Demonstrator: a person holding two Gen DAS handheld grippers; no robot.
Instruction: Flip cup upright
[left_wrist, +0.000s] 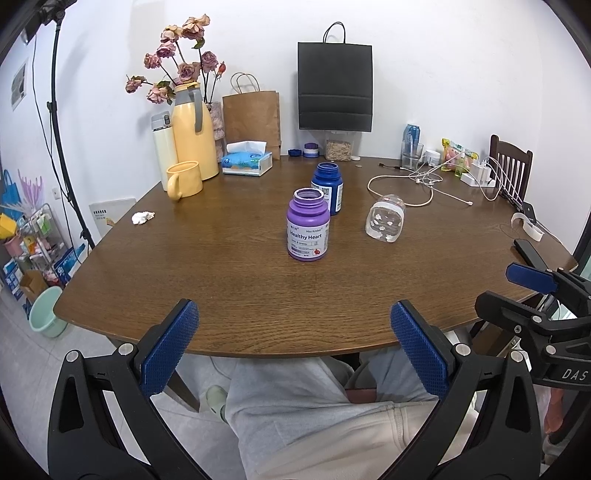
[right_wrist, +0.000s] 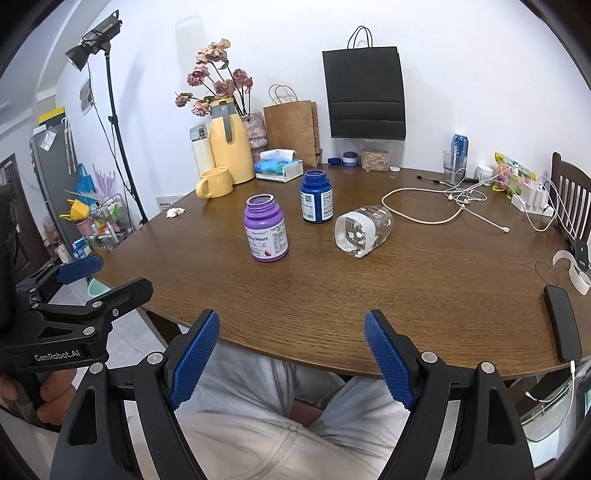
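Observation:
A clear glass cup (left_wrist: 385, 218) with white flower prints lies on its side on the brown table (left_wrist: 221, 280), right of the bottles. It also shows in the right wrist view (right_wrist: 362, 229), its base turned toward me. My left gripper (left_wrist: 294, 345) is open and empty, held off the table's near edge. My right gripper (right_wrist: 291, 360) is open and empty, also at the near edge, well short of the cup. The right gripper shows at the right of the left wrist view (left_wrist: 532, 295).
An open purple bottle (left_wrist: 308, 225) and an open blue bottle (left_wrist: 328, 188) stand left of the cup. A yellow mug (left_wrist: 183, 179), thermos jug, tissue box (left_wrist: 246, 158) and bags line the back. White cables (left_wrist: 413, 184) lie behind the cup. A black phone (right_wrist: 561, 323) lies at right.

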